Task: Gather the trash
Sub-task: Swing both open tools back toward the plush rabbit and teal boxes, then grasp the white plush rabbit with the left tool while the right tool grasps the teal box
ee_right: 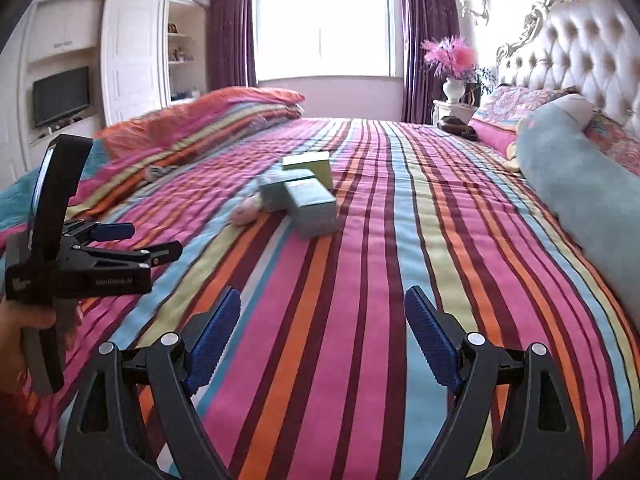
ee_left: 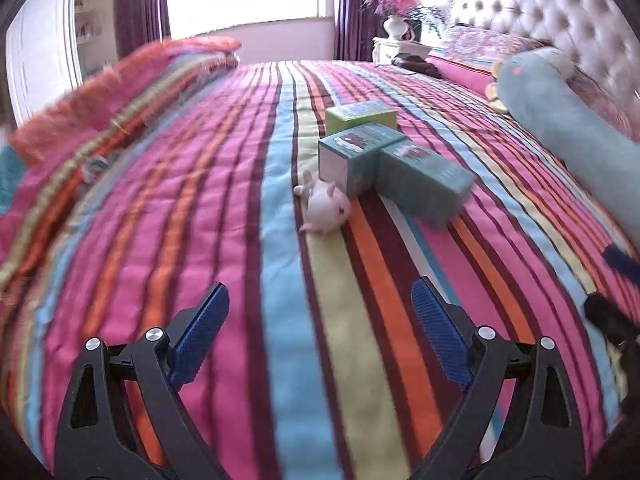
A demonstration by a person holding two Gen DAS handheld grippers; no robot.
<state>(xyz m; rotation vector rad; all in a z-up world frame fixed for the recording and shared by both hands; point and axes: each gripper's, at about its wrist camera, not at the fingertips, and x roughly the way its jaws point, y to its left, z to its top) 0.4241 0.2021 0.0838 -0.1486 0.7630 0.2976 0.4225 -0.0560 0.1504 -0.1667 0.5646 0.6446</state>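
Three small cartons lie together mid-bed on the striped bedspread [ee_left: 200, 240]: a green box [ee_left: 362, 117] farthest away and two teal boxes [ee_left: 352, 156] [ee_left: 424, 184] nearer. A small white plush toy [ee_left: 326, 204] rests against them. In the right wrist view the same green box [ee_right: 310, 165], teal boxes [ee_right: 316, 208] and toy [ee_right: 246, 212] show. My left gripper [ee_left: 320, 286] stands open and empty, well short of the boxes. My right gripper [ee_right: 323, 292] is open too, nothing between its blue pads [ee_right: 430, 340]. A hand holds the left gripper [ee_right: 148, 240] at that view's left.
A folded striped quilt [ee_right: 208, 116] is piled along the bed's left side. A long blue plush bolster [ee_right: 576, 176] and pillows lie by the tufted headboard [ee_right: 580, 44]. A nightstand with a vase of pink flowers [ee_right: 454, 64] stands behind. A wardrobe and TV [ee_right: 60, 94] fill the left wall.
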